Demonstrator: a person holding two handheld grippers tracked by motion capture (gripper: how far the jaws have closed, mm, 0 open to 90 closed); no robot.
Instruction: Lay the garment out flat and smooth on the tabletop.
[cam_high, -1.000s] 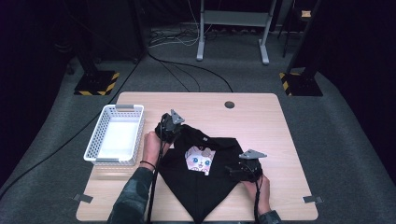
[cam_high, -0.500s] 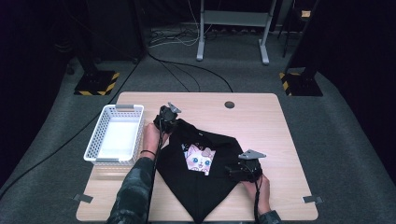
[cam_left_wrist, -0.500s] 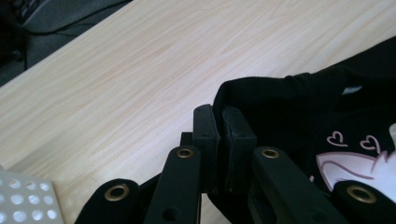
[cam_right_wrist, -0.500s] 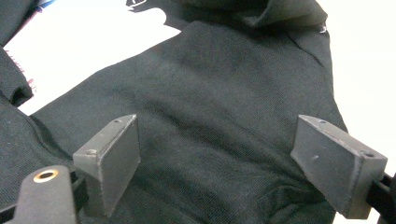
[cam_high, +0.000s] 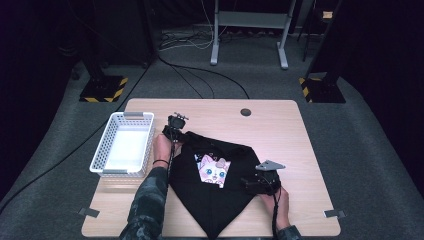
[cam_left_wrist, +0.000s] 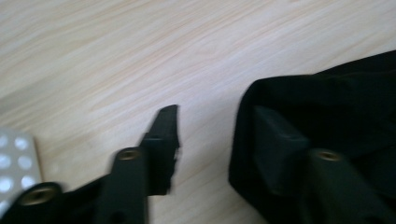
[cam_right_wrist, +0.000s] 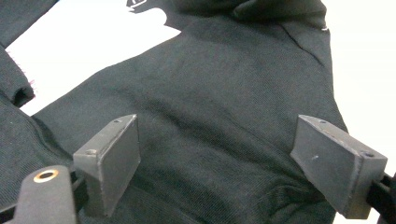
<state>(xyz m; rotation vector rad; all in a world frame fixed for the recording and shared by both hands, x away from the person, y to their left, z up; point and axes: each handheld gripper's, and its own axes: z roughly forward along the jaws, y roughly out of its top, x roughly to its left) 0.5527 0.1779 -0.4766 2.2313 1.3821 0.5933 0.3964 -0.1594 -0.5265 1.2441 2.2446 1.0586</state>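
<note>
A black T-shirt with a cat print lies half-folded at the table's near middle; the left gripper, jaws just opening, parts from its far corner, which could spring back; the right gripper hovers wide over cloth, holding nothing, risking a snag.

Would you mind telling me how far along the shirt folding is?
Partly done: the black shirt lies folded to a point, cat print showing. The left gripper has just opened at its far corner; the right gripper hovers open over the cloth. The basket awaits.
</note>
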